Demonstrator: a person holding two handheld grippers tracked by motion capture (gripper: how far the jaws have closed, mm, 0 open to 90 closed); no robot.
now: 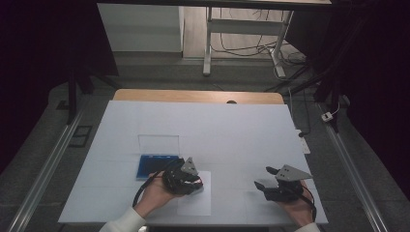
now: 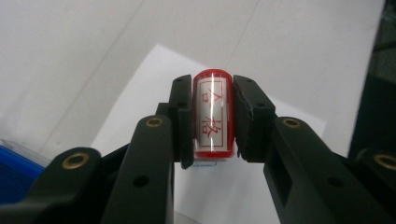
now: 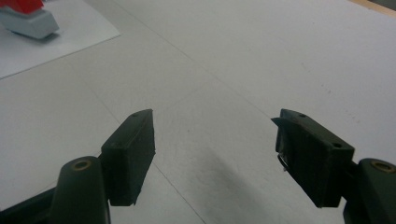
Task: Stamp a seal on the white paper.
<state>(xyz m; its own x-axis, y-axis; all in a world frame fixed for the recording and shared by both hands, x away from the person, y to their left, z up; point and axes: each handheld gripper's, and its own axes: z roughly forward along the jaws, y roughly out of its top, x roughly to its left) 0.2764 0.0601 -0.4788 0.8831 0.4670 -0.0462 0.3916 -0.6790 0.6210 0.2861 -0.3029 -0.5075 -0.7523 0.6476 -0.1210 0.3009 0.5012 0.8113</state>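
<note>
A red cylindrical stamp [image 2: 212, 114] with a white label of red characters sits between the pads of my left gripper [image 2: 212, 91], which is shut on it. In the high view, the left gripper [image 1: 193, 181] is over the near left part of the table, above a white sheet of paper [image 1: 196, 203]. The right gripper view shows the stamp's red body and pale base [image 3: 25, 16] down at the paper [image 3: 56, 42]; I cannot tell if they touch. My right gripper [image 3: 215, 135] stands open and empty above the bare mat, at the near right [image 1: 262, 177].
A blue ink pad case [image 1: 154, 166] lies just left of the left gripper, with its clear lid [image 1: 158, 143] raised behind it. The white mat [image 1: 222, 125] covers the table. A wooden table edge [image 1: 198, 95] shows at the far side.
</note>
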